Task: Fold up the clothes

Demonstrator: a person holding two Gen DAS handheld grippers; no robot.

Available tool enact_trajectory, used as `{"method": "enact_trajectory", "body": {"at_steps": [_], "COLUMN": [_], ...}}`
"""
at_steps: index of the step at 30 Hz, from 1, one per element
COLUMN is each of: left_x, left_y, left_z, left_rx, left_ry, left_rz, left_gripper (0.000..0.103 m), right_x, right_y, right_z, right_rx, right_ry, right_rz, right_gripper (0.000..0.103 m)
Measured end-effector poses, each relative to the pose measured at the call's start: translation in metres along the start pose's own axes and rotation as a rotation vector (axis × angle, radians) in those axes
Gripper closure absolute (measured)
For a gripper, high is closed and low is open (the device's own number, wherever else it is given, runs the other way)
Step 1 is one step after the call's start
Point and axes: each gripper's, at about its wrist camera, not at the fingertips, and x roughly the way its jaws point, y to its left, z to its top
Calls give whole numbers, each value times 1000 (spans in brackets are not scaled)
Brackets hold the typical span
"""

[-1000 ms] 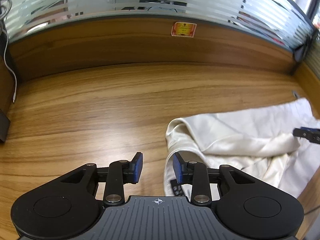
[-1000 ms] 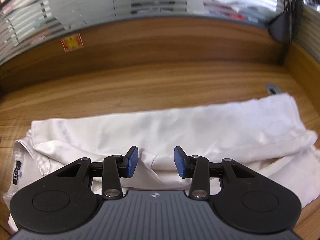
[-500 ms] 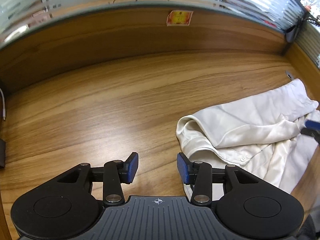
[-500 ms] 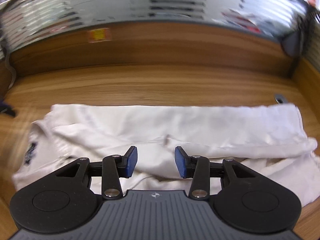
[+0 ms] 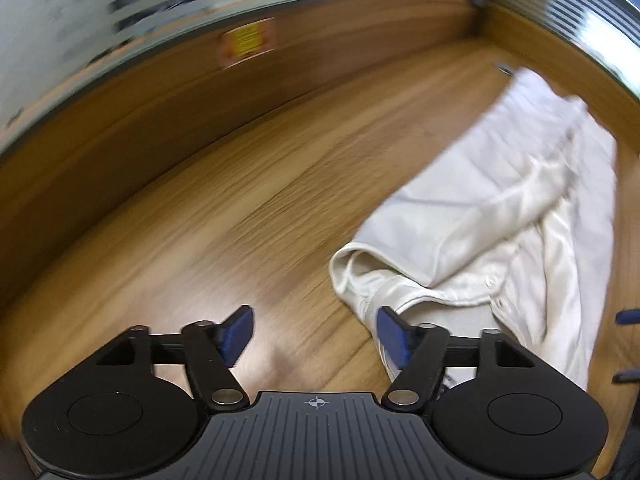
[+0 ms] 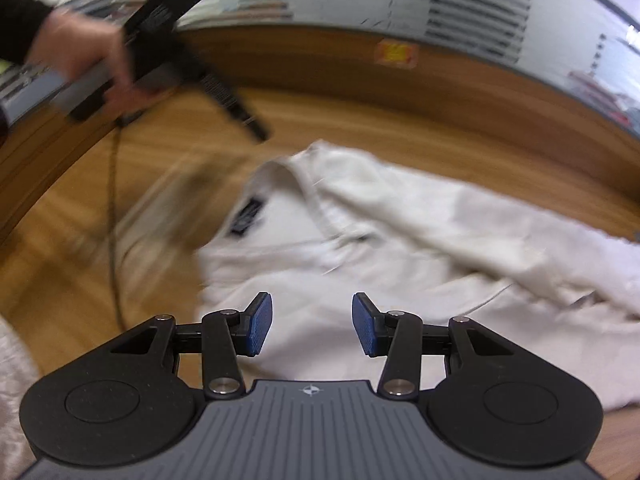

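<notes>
A cream white shirt (image 5: 500, 216) lies partly folded on the wooden desk (image 5: 240, 208), its collar end nearest my left gripper. My left gripper (image 5: 314, 334) is open and empty, just left of the collar, its right finger close beside the cloth. In the right wrist view the shirt (image 6: 400, 264) shows its collar and a dark neck label (image 6: 246, 220). My right gripper (image 6: 312, 324) is open and empty, hovering over the shirt's body. The left gripper, held by a hand (image 6: 80, 48), shows at the upper left, blurred.
A wooden back panel with an orange sticker (image 5: 246, 42) and frosted glass above closes the far side. A thin cable (image 6: 114, 216) runs across the desk on the left. Pale fabric (image 6: 12, 392) shows at the lower left edge. Both views are motion-blurred.
Both grippers swung sideways. The left one opened wider and turned right towards the collar; the right one turned left, bringing the collar, label and left hand into view.
</notes>
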Motion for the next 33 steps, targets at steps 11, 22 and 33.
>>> {"method": "enact_trajectory", "body": {"at_steps": [11, 22, 33], "left_x": [17, 23, 33], "left_y": [-29, -45, -55], "left_z": [-8, -22, -24], "left_rx": [699, 1216, 1438], "left_ry": [8, -25, -104], "left_rz": [3, -125, -223], "left_gripper": [29, 23, 29], "right_x": [17, 46, 51], "right_y": [72, 97, 91], "right_z": [-20, -18, -9], "right_rx": [-21, -101, -8], "right_ry": [47, 86, 80], "right_rz": [-80, -134, -175], "right_gripper": [53, 53, 97]}}
